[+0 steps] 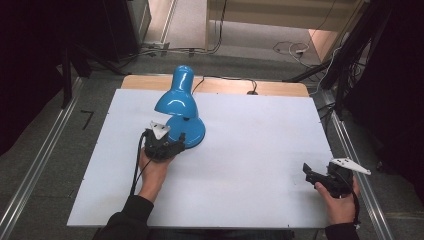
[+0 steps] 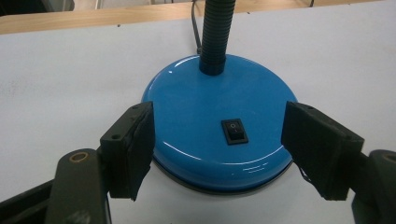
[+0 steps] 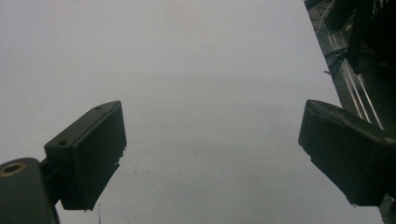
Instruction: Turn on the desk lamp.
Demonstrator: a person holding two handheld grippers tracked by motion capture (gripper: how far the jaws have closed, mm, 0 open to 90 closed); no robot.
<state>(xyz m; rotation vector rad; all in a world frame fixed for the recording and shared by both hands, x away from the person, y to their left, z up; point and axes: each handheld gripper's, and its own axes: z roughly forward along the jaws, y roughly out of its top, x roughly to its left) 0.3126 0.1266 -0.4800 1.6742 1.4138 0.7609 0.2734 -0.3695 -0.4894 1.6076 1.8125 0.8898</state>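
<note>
from above, the blue lamp (image 1: 181, 112) stands on the white worktop (image 1: 250, 150), toward its far left. the left gripper (image 1: 167, 145) sits at the near edge of the lamp's base; the right gripper (image 1: 312, 175) waits well apart from the lamp, by the near right corner.

along the left gripper, its fingers (image 2: 128, 149) are spread either side of the base (image 2: 219, 121), around it, the rocker switch (image 2: 234, 131) between them.

along the right gripper, fingers (image 3: 88, 151) spread over bare worktop.

the rounded, glossy base could slip from a pinch, and the tall lamp might tip.

My left gripper (image 2: 217, 144) has its jaws spread wide, held low and level in my left hand (image 1: 152, 170); my right gripper (image 3: 212, 154) gapes open too, tilted downward
</note>
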